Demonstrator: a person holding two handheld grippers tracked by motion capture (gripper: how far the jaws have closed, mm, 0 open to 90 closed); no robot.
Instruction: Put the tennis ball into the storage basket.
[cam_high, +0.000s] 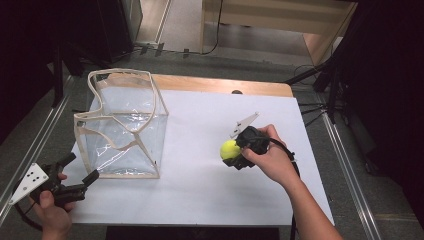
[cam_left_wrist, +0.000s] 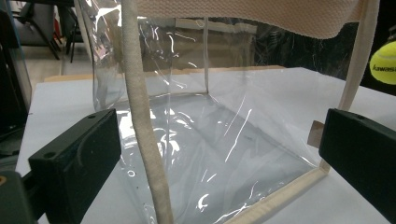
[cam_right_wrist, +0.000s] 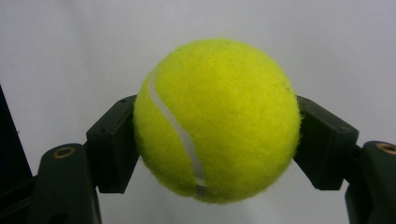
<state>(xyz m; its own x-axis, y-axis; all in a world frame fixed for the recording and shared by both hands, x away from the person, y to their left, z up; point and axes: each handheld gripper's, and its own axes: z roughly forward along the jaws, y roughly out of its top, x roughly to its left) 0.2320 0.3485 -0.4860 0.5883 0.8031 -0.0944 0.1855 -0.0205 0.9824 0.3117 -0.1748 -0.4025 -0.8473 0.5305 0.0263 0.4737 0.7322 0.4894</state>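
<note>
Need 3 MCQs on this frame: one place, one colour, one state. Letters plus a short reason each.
1. Where does the clear bag stand?
A. at the table's left side
B. at the right edge
C. on the floor

2. What colour is the ball?
A. red
B. yellow-green
C. white

3. How do the left gripper's jaws stand?
A. clamped on the ball
C. shut on nothing
B. open, facing the bag

Answers:
1 A: the high view shows the bag on the white table at the left.
2 B: the right gripper view shows yellow-green felt with a white seam, clamped in the right gripper.
3 B: the left gripper view shows both jaws wide apart, the bag's trim between them untouched.
</note>
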